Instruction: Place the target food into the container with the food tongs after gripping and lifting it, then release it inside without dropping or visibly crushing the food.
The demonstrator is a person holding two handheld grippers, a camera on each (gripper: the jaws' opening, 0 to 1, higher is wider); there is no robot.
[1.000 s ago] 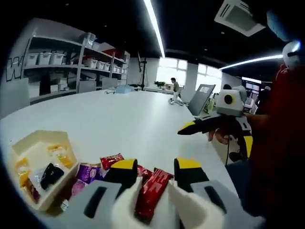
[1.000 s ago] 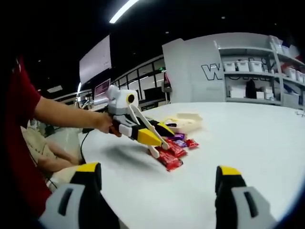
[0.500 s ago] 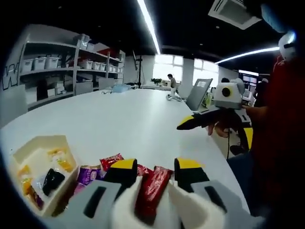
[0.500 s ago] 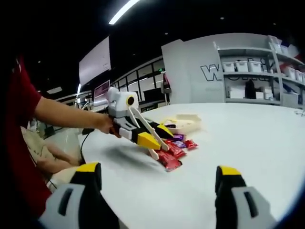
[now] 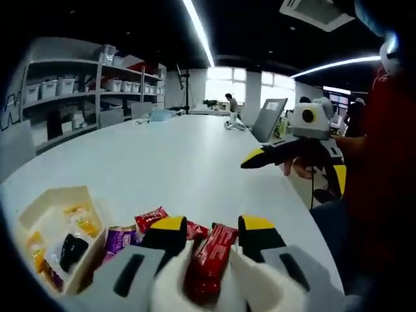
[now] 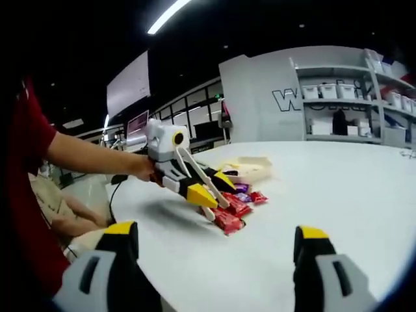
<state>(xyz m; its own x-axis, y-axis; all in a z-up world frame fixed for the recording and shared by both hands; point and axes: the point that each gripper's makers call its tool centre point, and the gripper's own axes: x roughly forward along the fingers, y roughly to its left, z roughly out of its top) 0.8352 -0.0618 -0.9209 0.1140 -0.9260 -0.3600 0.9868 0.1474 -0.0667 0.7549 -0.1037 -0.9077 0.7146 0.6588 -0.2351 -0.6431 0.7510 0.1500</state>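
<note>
My left hand-held gripper [image 5: 207,237] pinching red bar [image 5: 209,260] via tongs; lift gently toward container [image 5: 52,227]. Right hand-held gripper [image 6: 214,250] spread, idle.

A long red-wrapped snack bar [image 5: 209,261] stands tilted between the white food tongs [image 5: 195,286], its lower end pinched in their tips and its upper end leaning away. In the right gripper view this bar [image 6: 227,221] sits just above the white table [image 6: 364,195], near the table's edge closest to the person. Beside it on the table lie more small red wrappers [image 5: 151,218] and a purple one [image 5: 117,238]. Just beyond them lies the cream container [image 5: 49,201], open-topped, holding yellow, black and purple sweets.
</note>
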